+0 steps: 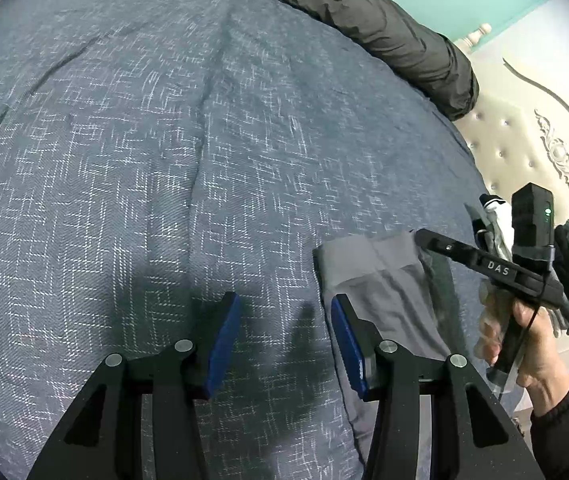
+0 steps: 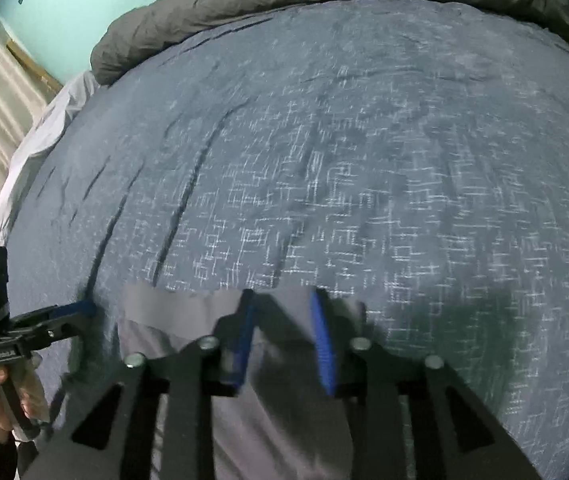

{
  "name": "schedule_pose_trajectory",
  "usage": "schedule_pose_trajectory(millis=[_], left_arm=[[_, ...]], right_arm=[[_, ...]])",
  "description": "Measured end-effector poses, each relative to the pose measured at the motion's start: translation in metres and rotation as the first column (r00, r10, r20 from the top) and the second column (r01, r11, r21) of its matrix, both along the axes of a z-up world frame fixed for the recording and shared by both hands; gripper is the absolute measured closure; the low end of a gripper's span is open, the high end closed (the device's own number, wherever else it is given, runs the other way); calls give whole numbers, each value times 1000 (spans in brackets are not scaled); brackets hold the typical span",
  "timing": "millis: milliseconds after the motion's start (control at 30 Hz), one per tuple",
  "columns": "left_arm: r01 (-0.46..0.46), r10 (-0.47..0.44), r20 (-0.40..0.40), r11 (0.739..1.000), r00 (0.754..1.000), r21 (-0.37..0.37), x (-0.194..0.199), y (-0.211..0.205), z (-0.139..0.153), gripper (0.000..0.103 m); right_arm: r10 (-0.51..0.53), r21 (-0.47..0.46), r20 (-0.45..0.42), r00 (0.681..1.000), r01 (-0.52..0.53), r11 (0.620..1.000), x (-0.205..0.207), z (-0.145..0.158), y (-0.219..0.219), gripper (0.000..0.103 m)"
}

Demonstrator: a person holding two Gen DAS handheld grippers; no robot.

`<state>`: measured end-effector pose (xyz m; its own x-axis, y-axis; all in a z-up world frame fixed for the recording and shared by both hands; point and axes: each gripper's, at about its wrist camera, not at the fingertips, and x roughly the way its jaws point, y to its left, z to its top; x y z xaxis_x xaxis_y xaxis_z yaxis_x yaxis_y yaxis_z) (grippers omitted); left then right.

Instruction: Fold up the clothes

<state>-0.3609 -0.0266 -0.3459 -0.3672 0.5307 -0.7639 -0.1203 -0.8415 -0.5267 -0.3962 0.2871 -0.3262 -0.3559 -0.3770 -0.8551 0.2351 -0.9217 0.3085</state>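
Grey garment (image 2: 188, 320) at lower centre of right wrist view, long axis toward the lower edge, under parted, empty right tongs (image 2: 284, 340); left tongs (image 1: 284, 344) open, beside.

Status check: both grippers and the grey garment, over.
Left gripper open over bare bedspread. Right gripper jaws apart over grey garment, which lies flat. Nothing in the way.
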Motion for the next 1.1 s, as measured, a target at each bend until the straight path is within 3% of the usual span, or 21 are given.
schedule_pose_trajectory(millis=[233,333,467,567,800,900,933,1000,1100], left_arm=[[2,-2,-1,1000,1000,0,-1,-2,0,52],[-2,2,2,1000,1000,2,2,-6,-2,52],[-5,5,6,1000,1000,2,4,-8,-4,52],[-8,8,9,1000,1000,3,6,-10,-6,52],[-11,11,9,1000,1000,9,6,-11,-6,52],[-14,14,8,1000,1000,12,8,-11,-6,52],[-15,15,8,1000,1000,13,8,-11,-6,52],[-16,16,8,1000,1000,14,9,-11,-7,52],[-15,15,9,1000,1000,13,10,-11,-7,52]], right_arm=[[38,33,-3,999,-38,999,-3,-6,-10,73],[63,74,-8,998,-63,995,-3,-9,-17,79],[77,105,-35,996,-73,992,3,-12,-21,101],[79,103,-65,995,-72,992,10,-10,-19,103],[11,27,-121,993,-8,1000,13,7,4,103],[17,27,-74,997,-15,1000,10,6,6,102],[8,19,-54,998,-7,1000,9,4,7,100],[-5,6,-20,1000,5,1000,7,0,7,77],[6,15,-16,1000,-6,1000,5,-3,5,74]])
